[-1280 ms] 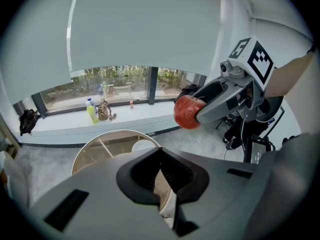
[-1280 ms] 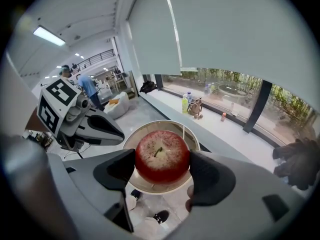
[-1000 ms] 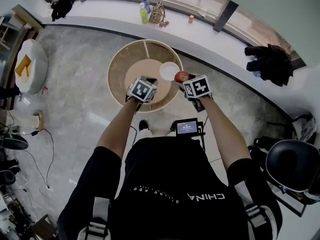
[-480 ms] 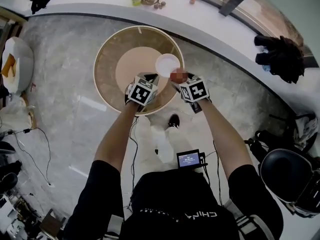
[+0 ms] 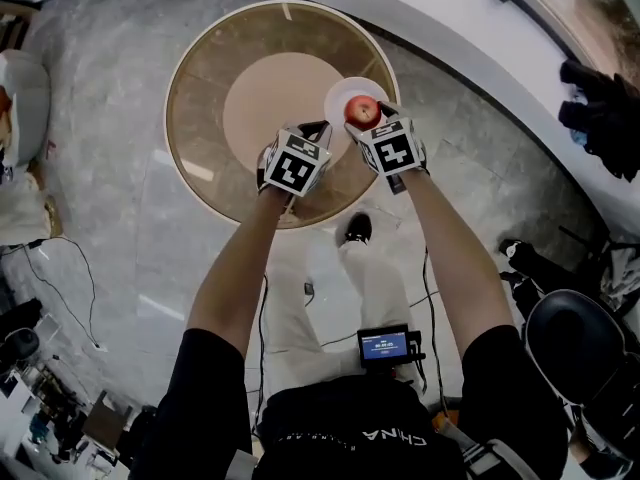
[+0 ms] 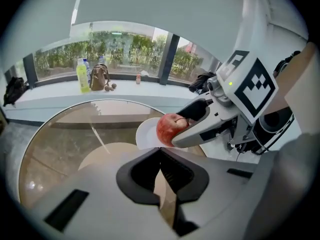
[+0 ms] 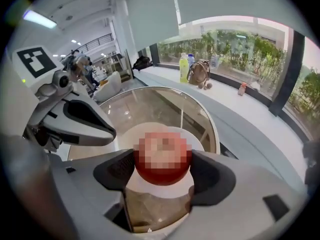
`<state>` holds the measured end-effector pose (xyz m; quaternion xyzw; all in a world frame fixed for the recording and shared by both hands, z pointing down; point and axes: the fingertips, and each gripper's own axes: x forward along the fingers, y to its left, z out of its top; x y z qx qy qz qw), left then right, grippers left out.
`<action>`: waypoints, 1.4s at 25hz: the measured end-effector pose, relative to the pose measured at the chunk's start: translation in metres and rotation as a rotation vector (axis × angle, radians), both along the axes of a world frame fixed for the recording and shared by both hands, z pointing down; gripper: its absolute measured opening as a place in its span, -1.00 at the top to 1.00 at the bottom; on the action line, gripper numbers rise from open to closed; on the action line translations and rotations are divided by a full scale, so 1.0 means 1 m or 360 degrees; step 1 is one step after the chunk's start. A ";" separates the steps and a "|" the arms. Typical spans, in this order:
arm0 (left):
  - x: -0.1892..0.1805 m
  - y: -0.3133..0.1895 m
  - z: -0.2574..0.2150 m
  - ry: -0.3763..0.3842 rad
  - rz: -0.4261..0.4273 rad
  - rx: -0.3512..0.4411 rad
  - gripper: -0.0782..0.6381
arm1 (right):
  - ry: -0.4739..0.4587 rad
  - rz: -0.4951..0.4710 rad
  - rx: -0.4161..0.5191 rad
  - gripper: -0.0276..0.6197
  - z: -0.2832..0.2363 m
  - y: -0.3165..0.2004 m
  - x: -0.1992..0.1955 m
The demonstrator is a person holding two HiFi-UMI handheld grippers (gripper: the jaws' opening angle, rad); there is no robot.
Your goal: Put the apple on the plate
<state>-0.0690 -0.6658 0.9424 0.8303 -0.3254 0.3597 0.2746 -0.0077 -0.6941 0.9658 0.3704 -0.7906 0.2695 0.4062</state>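
Note:
A red apple [image 5: 361, 111] is clamped between the jaws of my right gripper [image 5: 365, 120] and hangs over the white plate [image 5: 341, 92] on the round glass table [image 5: 200, 88]. In the right gripper view the apple [image 7: 162, 159] fills the gap between the jaws, with the plate [image 7: 150, 184] right under it. My left gripper [image 5: 312, 134] sits just left of the right one, its jaws together and nothing in them. The left gripper view shows the apple [image 6: 169, 129] held above the plate [image 6: 146, 134] by the right gripper [image 6: 186, 130].
The round table has a pale centre disc [image 5: 270, 93] and a wooden rim. A window ledge [image 6: 65, 99] behind it carries a yellow-green bottle [image 6: 82, 76] and a small bag [image 6: 99, 77]. A dark chair [image 5: 575, 333] stands at the right; cables lie on the marble floor.
The person has stepped closer to the table. My right gripper has carried the apple from beside the plate to over it. The left gripper stayed alongside.

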 end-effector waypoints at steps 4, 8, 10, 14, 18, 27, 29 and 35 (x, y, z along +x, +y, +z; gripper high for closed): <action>-0.006 0.000 0.011 0.0003 -0.0008 -0.0017 0.73 | 0.0006 0.0034 -0.0003 -0.20 0.017 -0.011 -0.004; -0.007 0.001 0.013 -0.0011 -0.0006 -0.0025 0.73 | -0.0009 0.0018 -0.0018 -0.20 0.022 -0.010 -0.008; -0.007 0.003 0.012 -0.0017 -0.0015 -0.0024 0.73 | -0.0013 0.0016 -0.0038 -0.21 0.022 -0.007 -0.008; -0.008 0.010 -0.002 -0.0036 0.0004 -0.0021 0.73 | -0.0014 0.0037 -0.0139 -0.21 0.011 0.007 0.000; -0.014 0.024 -0.037 -0.0059 0.0007 -0.0028 0.73 | 0.0011 0.0090 -0.0194 -0.21 -0.031 0.023 0.011; -0.015 0.083 -0.200 -0.0113 0.0060 -0.0020 0.73 | -0.0052 0.0033 -0.0220 0.08 -0.233 0.091 0.024; -0.014 0.090 -0.239 -0.0131 0.0095 0.0017 0.73 | -0.0023 0.0070 -0.0125 0.65 -0.281 0.097 0.031; -0.002 0.125 -0.311 0.0031 0.0016 0.0002 0.73 | -0.0062 0.0057 -0.0062 0.79 -0.344 0.141 0.026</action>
